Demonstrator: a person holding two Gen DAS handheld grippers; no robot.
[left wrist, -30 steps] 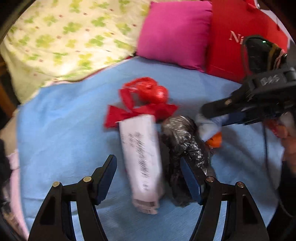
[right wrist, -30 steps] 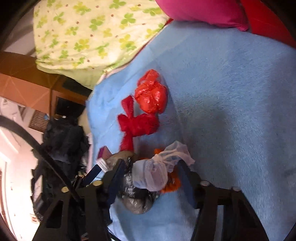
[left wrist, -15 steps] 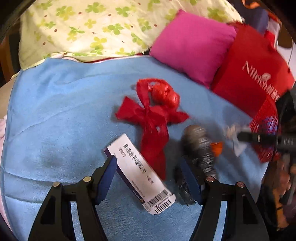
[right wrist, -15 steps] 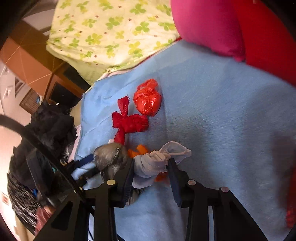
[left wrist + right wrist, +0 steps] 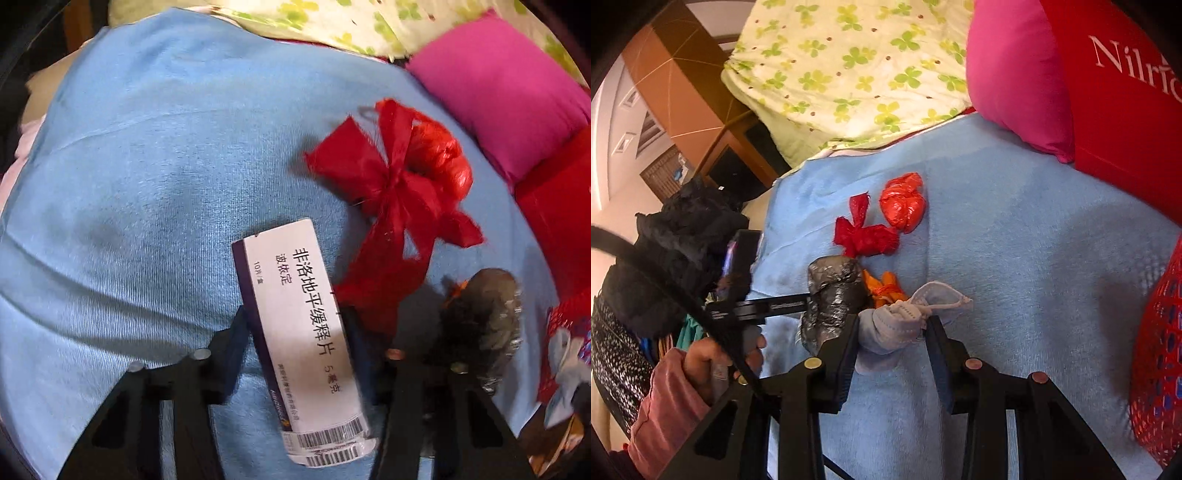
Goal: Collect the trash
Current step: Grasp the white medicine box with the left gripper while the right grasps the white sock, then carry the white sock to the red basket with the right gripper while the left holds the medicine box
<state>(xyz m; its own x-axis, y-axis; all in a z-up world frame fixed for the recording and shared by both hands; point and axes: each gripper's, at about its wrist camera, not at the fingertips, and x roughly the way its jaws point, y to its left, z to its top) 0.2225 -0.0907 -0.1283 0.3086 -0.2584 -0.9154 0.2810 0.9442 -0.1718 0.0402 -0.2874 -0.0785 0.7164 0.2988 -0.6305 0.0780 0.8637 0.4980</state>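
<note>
Left hand-held gripper point(image 5: 295, 336) points down at a blue blanket point(image 5: 147, 166) on the bed, jaws about half open and just been closing, with a white medicine box point(image 5: 299, 332) between them. Left finger point(image 5: 236, 339) sits against the box's purple edge, right finger point(image 5: 360, 343) against its other long side; can't tell if the pads actually press yet. Box lies flat on the blanket, barcode end toward the camera.

Right hand-held gripper point(image 5: 892, 332) is narrowed down onto a crumpled pale blue face mask point(image 5: 897, 325), pads squeezing it from both sides, one ear loop sticking out to the right. Mask looks lifted slightly off the blanket; contact underneath is hidden.

Other trash on the blanket: red ribbon bow point(image 5: 399, 206) just right of the box, touching its upper right edge, a knotted red plastic bag point(image 5: 443, 158) beyond the bow, a wadded black plastic bag point(image 5: 484, 325) near the right finger of the left gripper, an orange scrap point(image 5: 884, 286) between the black wad and the mask.

Red mesh basket point(image 5: 1156, 362) at the right edge of the right wrist view, apart from the mask. Pink cushion point(image 5: 1015, 74), red paper bag point(image 5: 1126, 110) and a clover-print quilt point(image 5: 849, 74) sit at the far side of the bed. Person's hand point(image 5: 713, 362) in a pink sleeve grips the left gripper's handle.
</note>
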